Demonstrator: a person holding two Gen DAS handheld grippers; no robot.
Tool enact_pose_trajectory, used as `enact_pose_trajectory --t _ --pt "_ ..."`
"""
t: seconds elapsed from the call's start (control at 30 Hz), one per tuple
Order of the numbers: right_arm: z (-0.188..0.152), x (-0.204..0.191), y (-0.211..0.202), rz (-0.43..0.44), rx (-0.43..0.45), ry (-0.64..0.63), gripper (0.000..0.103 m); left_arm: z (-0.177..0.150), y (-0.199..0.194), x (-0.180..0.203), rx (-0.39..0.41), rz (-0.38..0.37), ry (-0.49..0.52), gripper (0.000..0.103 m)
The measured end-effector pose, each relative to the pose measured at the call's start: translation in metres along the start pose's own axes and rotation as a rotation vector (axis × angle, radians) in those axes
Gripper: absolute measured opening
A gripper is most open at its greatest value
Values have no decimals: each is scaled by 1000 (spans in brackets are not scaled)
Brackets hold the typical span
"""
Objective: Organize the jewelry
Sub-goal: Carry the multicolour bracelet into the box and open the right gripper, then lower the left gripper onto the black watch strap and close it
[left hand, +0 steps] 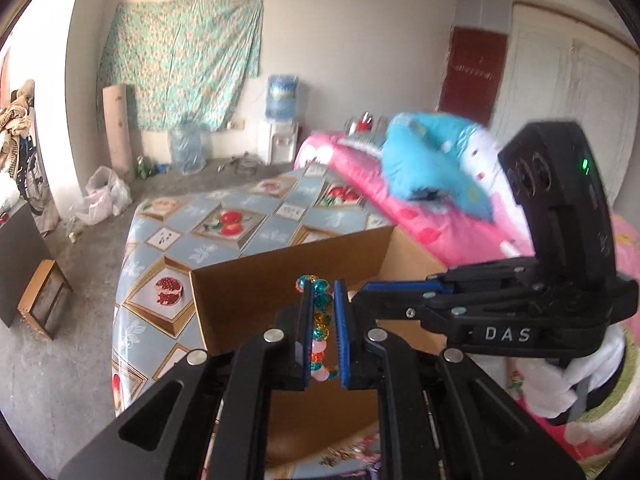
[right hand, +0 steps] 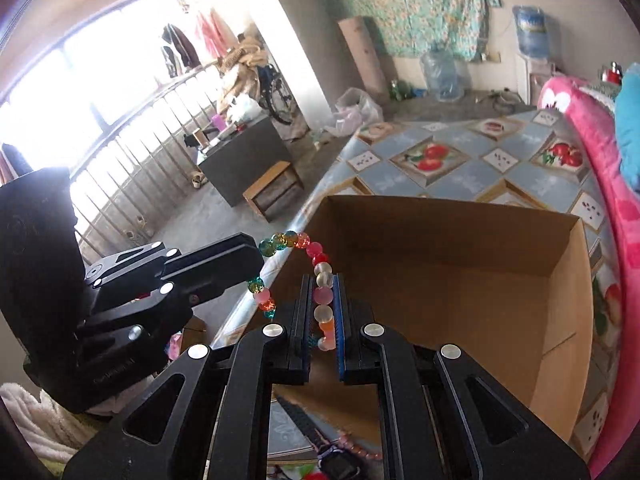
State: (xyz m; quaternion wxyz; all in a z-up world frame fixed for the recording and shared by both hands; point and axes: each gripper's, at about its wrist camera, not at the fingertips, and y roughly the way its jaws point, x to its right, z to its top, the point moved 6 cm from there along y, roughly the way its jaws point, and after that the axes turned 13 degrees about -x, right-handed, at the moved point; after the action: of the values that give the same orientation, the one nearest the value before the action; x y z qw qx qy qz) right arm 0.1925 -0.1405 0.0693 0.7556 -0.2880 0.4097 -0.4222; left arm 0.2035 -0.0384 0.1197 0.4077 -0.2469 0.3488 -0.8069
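A bracelet (left hand: 322,301) of teal, orange, pink and white glass beads hangs in the air, held by both grippers at once. My left gripper (left hand: 323,286) is shut on one side of its loop. The right gripper (left hand: 356,298) comes in from the right and meets it there. In the right wrist view, the bracelet (right hand: 323,295) arcs from my right gripper (right hand: 323,280), shut on it, across to the left gripper (right hand: 260,268). Just behind stands an open cardboard box (right hand: 460,248), also in the left wrist view as the box (left hand: 248,292).
The box stands on a table (right hand: 460,176) with a fruit-patterned cloth. A wristwatch (right hand: 340,466) and a pink bead string (right hand: 356,446) lie on it near me. A pink quilt (left hand: 440,232) and blue pillow (left hand: 432,160) lie to the right. A wooden stool (right hand: 276,188) stands on the floor at left.
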Motion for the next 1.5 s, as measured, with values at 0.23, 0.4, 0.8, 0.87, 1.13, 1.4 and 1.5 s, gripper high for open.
enact_pose_trajectory --t 0.23,0.4,0.8,0.87,1.13,1.4,1.5 --pt "33 47 73 15 -227 106 8 9 99 -35 -244 70 -48 9" --pt "58 66 92 33 -294 163 8 16 123 -46 -303 124 -60 10" --pt "62 65 17 32 -86 135 14 26 58 -42 -101 171 -93 24" --pt "48 58 -18 41 -8 106 16 20 35 -43 -54 168 -107 28" --pt "-75 37 -91 100 105 46 24 -65 -35 -62 43 180 -204 49" --pt "-179 10 6 54 -152 150 27 -153 7 -61 -126 62 -360 74" --pt "-180 4 21 -5 -168 127 27 -174 25 -59 -223 88 -372 74"
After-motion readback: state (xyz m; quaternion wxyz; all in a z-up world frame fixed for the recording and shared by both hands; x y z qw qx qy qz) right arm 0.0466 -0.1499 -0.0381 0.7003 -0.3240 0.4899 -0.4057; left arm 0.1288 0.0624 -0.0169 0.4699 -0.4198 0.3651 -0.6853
